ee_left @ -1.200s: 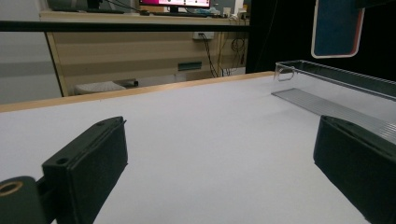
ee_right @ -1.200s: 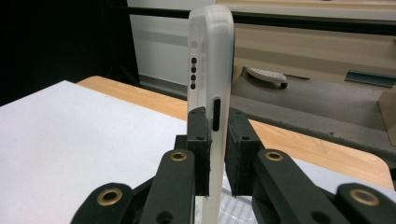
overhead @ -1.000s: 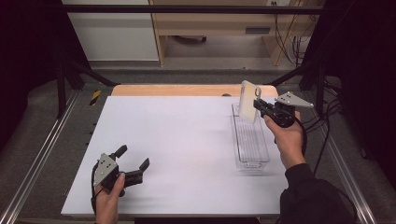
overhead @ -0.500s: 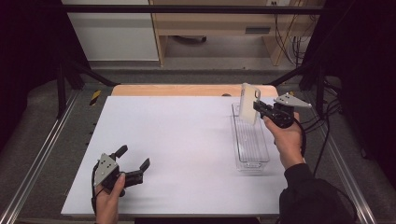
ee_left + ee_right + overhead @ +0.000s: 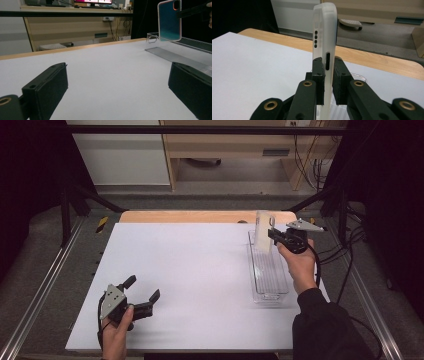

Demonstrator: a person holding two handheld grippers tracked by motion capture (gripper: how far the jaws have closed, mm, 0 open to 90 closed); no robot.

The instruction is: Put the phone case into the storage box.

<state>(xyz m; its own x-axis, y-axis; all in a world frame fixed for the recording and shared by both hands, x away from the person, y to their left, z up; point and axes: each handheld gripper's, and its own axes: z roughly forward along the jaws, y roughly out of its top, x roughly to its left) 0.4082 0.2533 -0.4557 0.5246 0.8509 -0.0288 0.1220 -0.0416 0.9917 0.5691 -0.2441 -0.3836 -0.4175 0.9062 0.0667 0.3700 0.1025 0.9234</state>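
One phone case (image 5: 324, 37) (unmarked) — clamped by right gripper (image 5: 327, 75).

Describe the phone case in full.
The phone case is translucent white, soft-looking plastic, with a teal inner face and a camera cutout at its top corner in the left gripper view. Its edge shows small holes and a slot. It stands upright in the air, clamped between the jaws of the right gripper, above the far end of the clear tray, apart from it.
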